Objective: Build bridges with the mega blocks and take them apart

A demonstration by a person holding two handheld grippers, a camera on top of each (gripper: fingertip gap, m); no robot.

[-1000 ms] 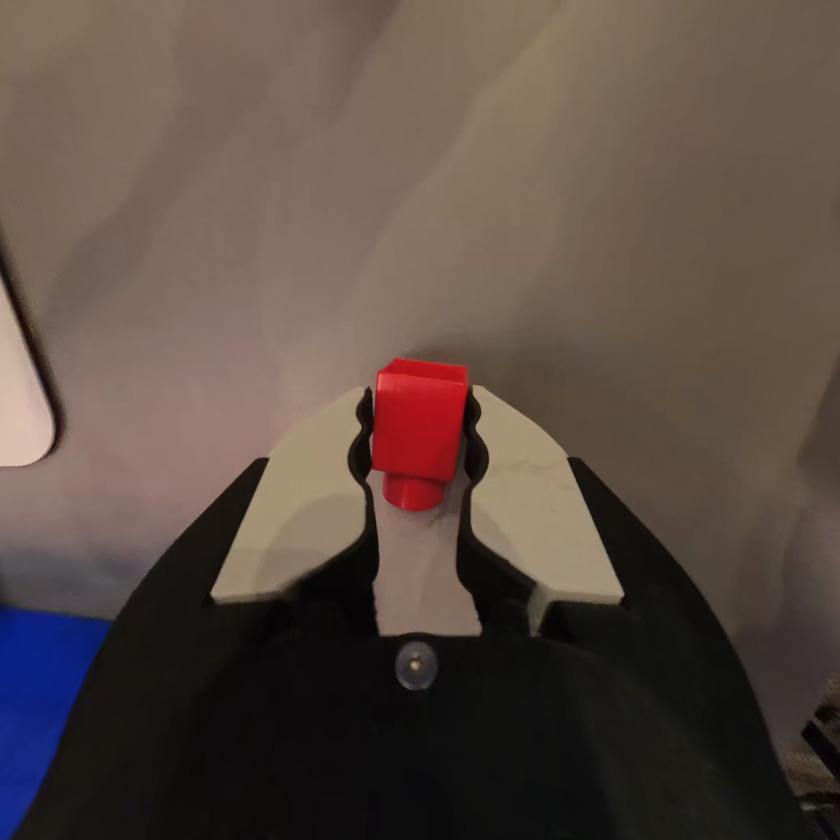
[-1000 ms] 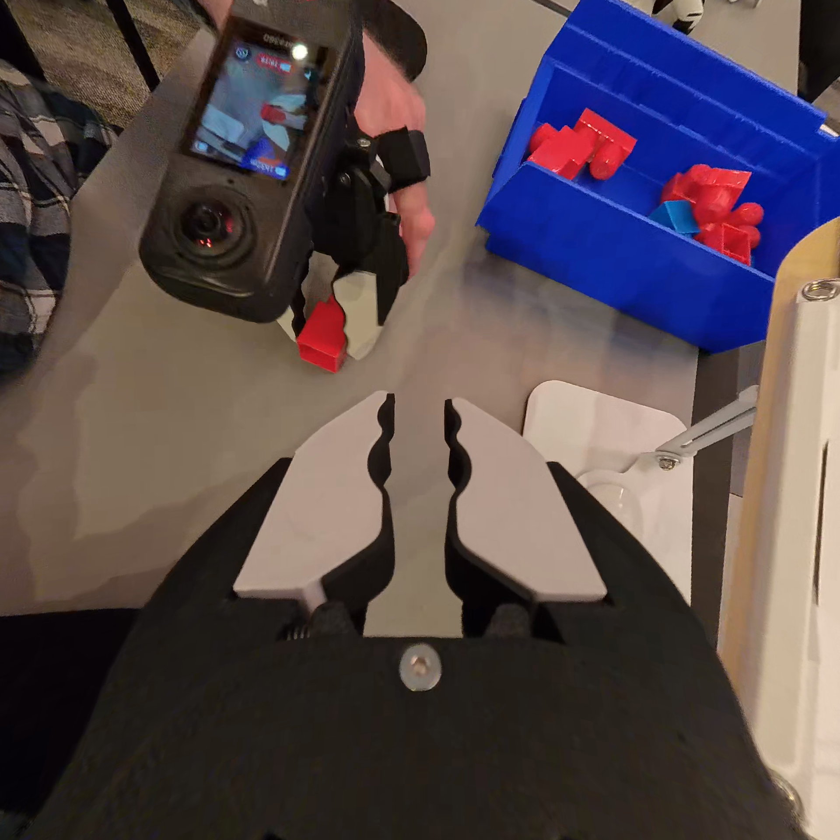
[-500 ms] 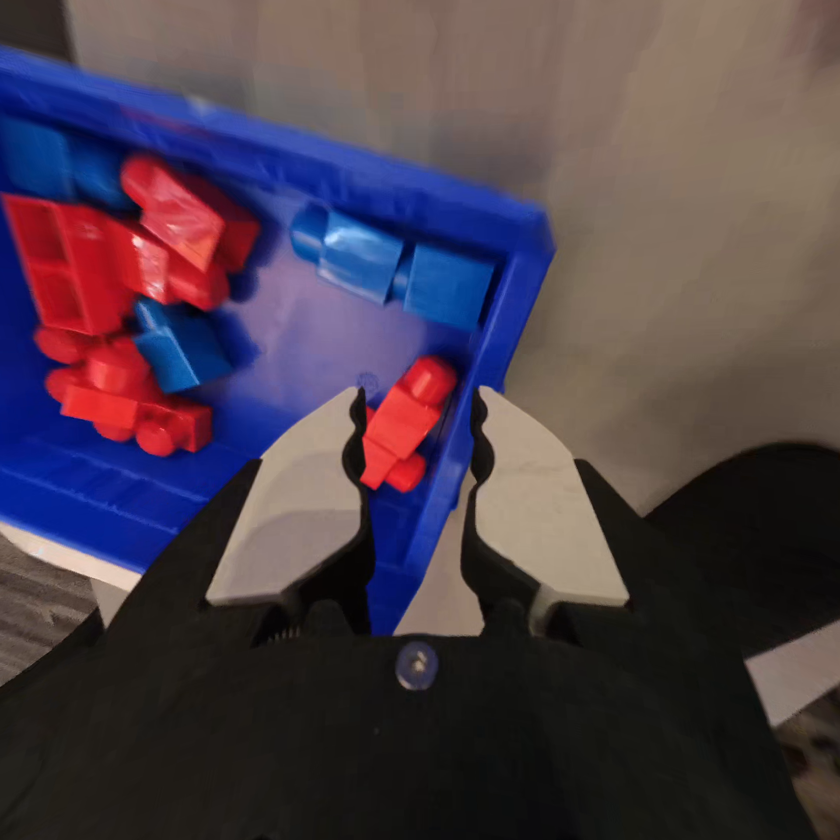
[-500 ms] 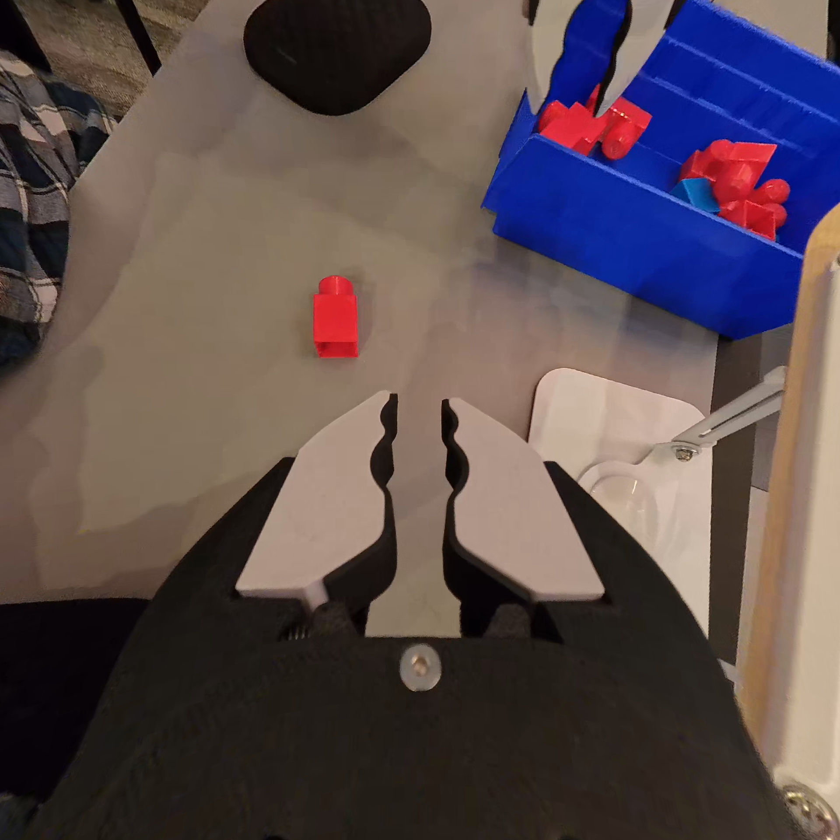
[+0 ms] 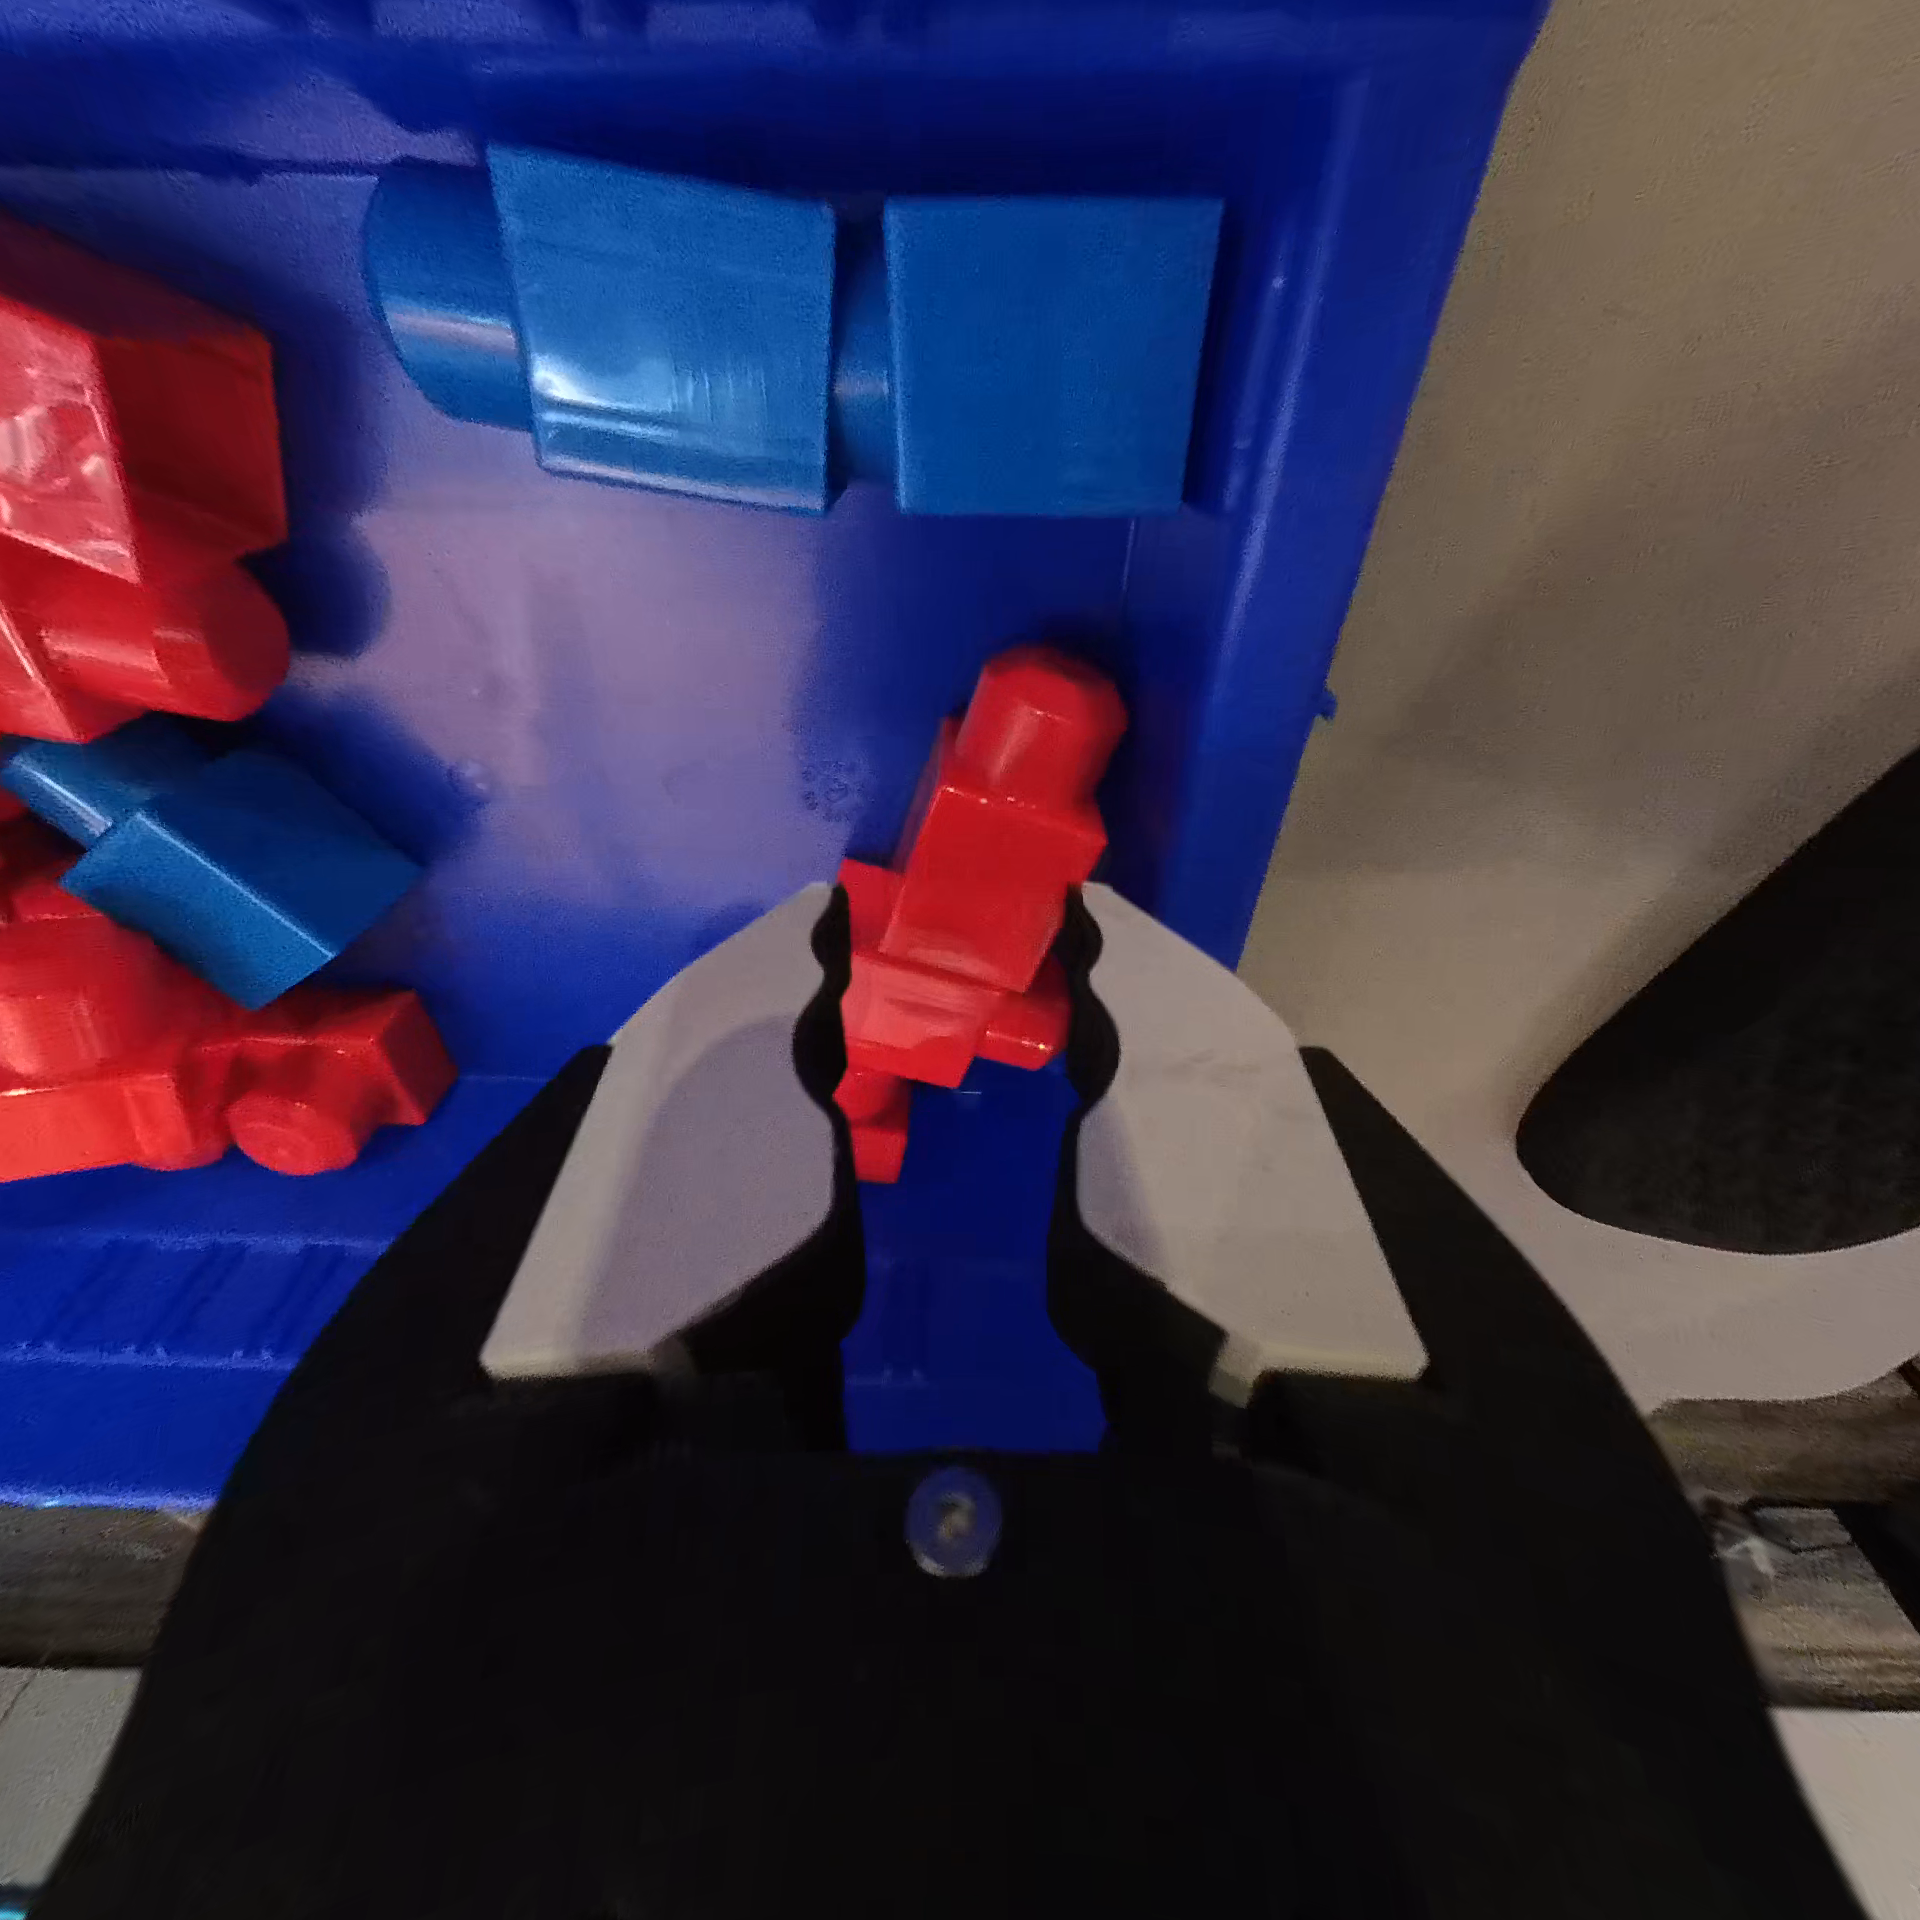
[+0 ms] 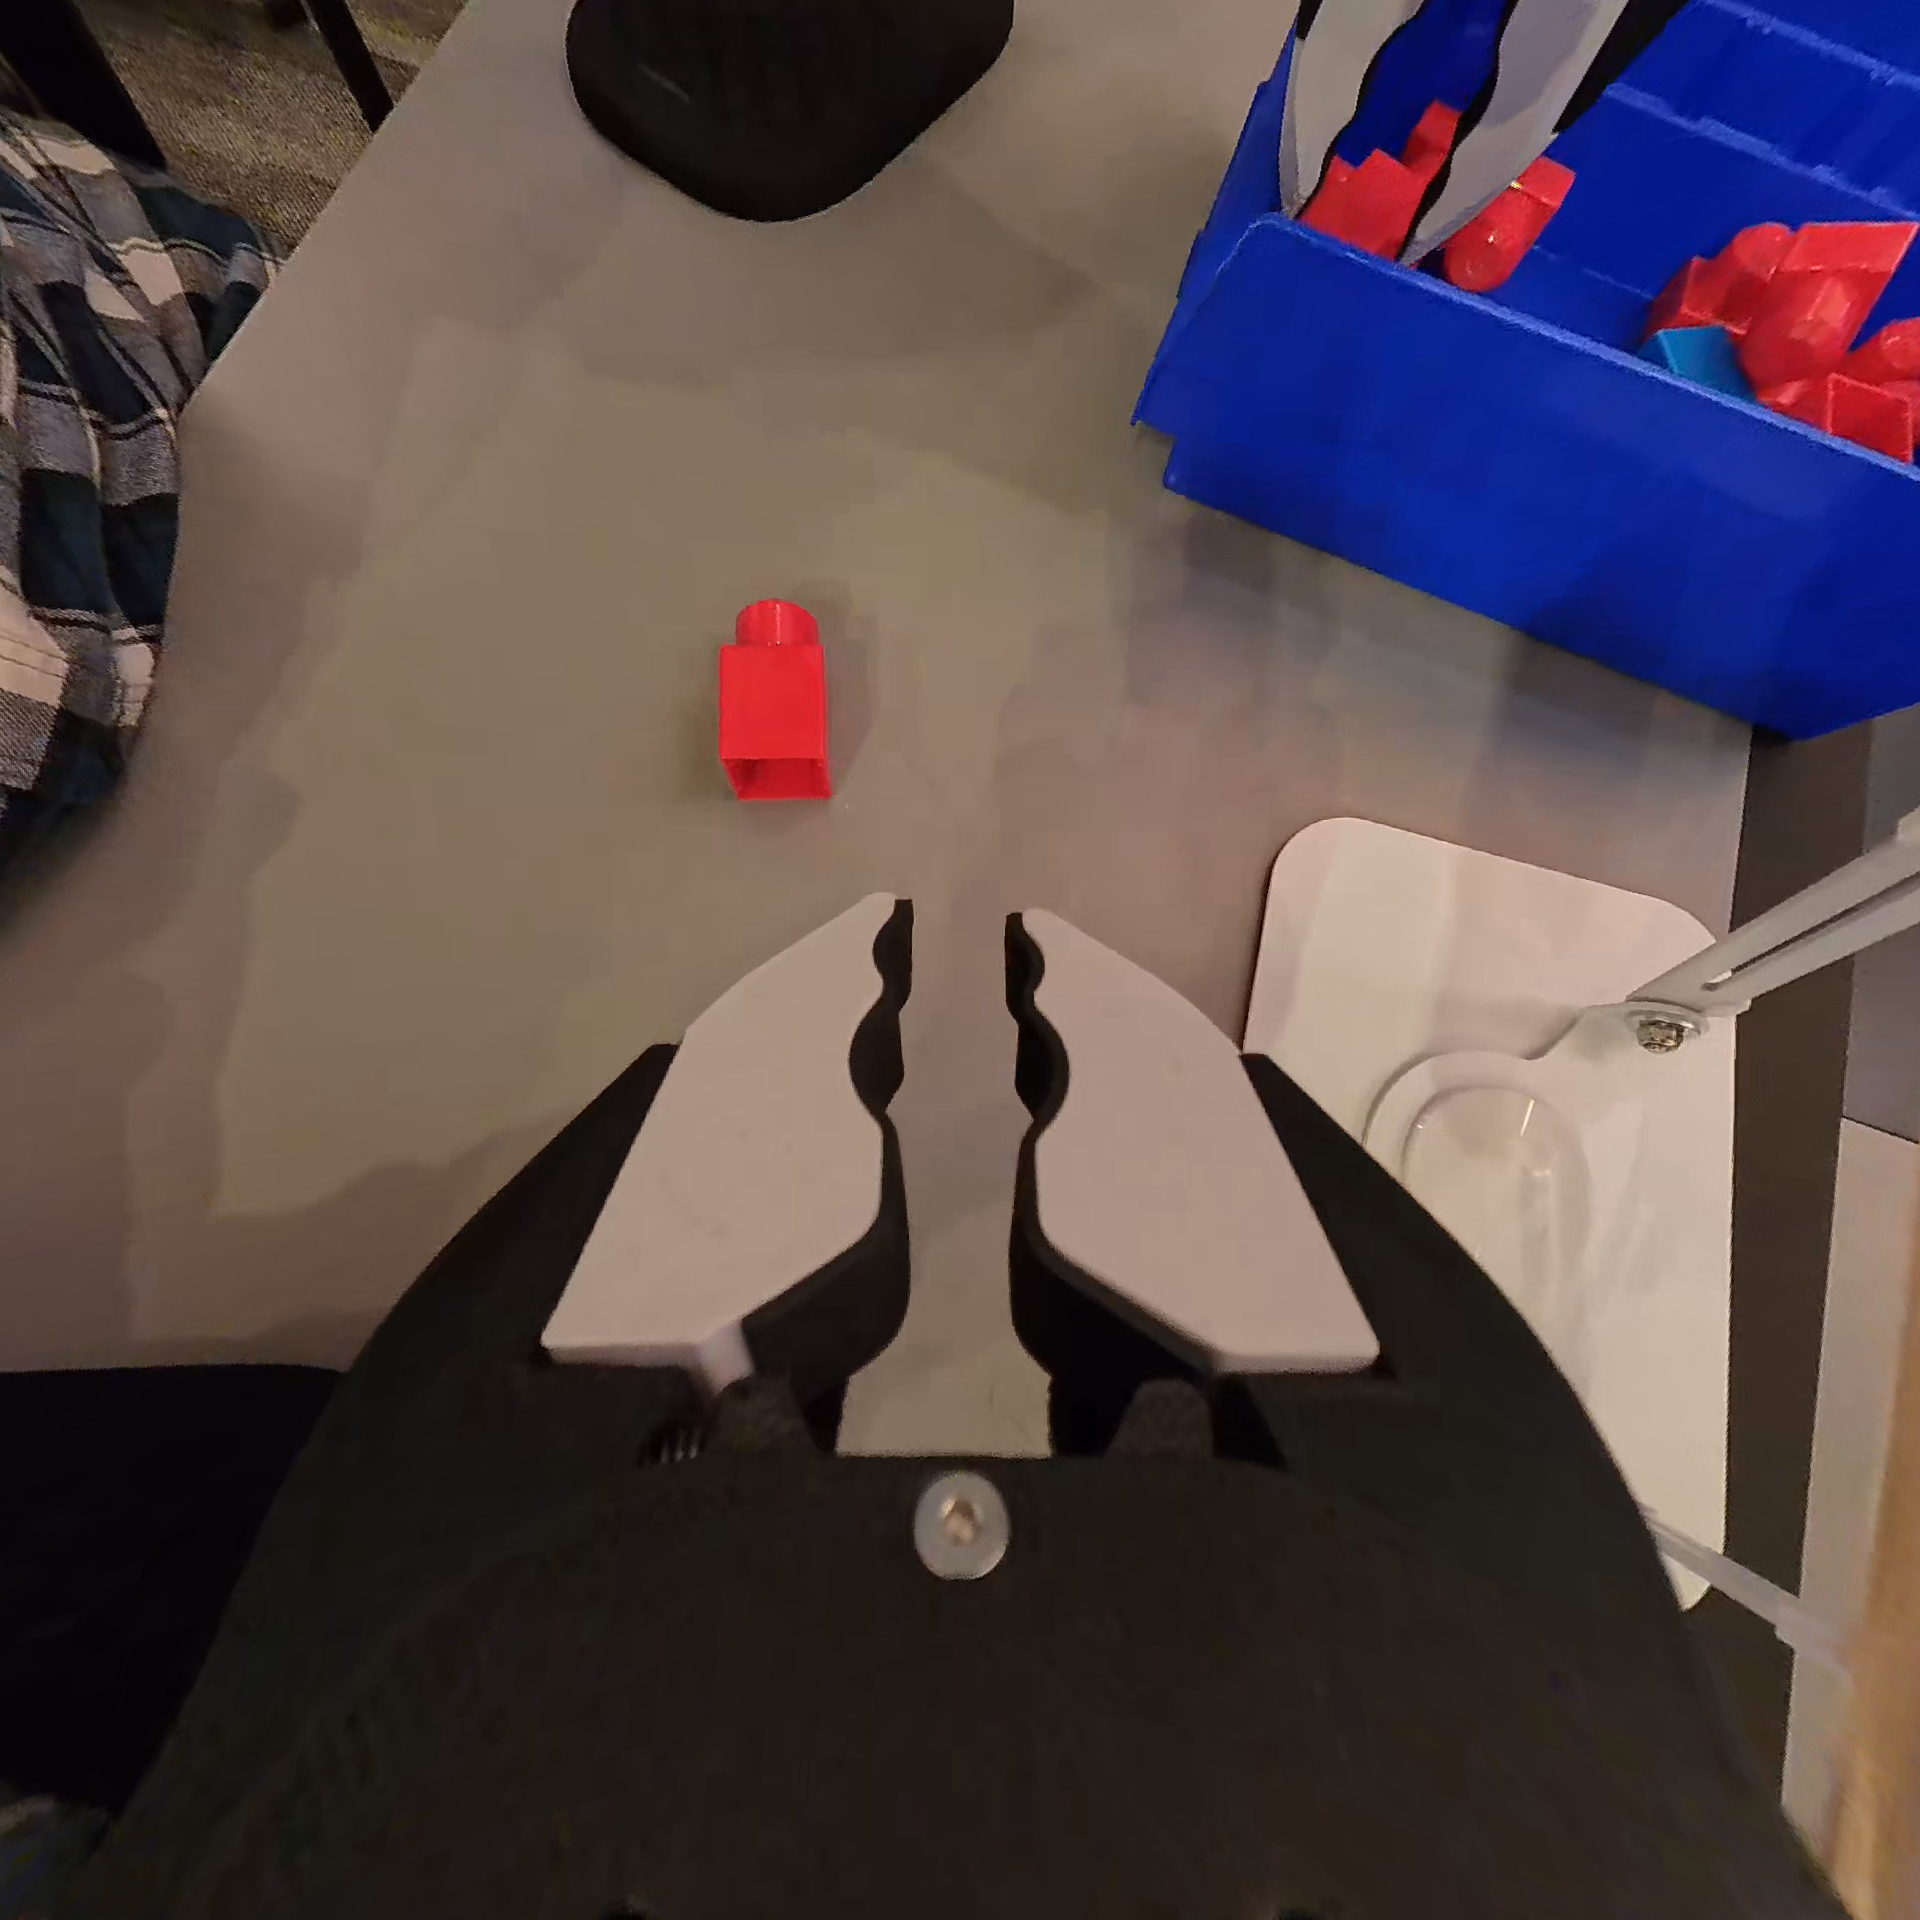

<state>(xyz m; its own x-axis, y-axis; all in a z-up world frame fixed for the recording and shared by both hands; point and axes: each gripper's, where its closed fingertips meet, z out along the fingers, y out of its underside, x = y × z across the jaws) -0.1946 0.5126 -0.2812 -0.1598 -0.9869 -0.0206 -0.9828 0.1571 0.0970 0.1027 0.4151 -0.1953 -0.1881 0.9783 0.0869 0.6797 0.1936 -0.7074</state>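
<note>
On the grey bench (image 6: 520, 520) the blue bin (image 6: 1507, 499) sits upper right. Our left gripper (image 5: 956, 935) pinches a red block (image 5: 977, 914) inside it; a neighbour may lift too and fall. Our right gripper (image 6: 958, 925) has its fingers spread, empty. One red brick (image 6: 774, 707) lies centre frame.

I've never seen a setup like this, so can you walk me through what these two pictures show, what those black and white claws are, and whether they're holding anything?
Each claw is a hand-held two-finger gripper with a camera looking along its fingers.

One picture is from the left gripper: it reaches into a blue bin of red and blue blocks, jaws around a red block cluster. Whether it grips yet, I can't tell.

The other is from the right gripper, open and empty above a grey table, where one red block lies beside a white plate.
</note>
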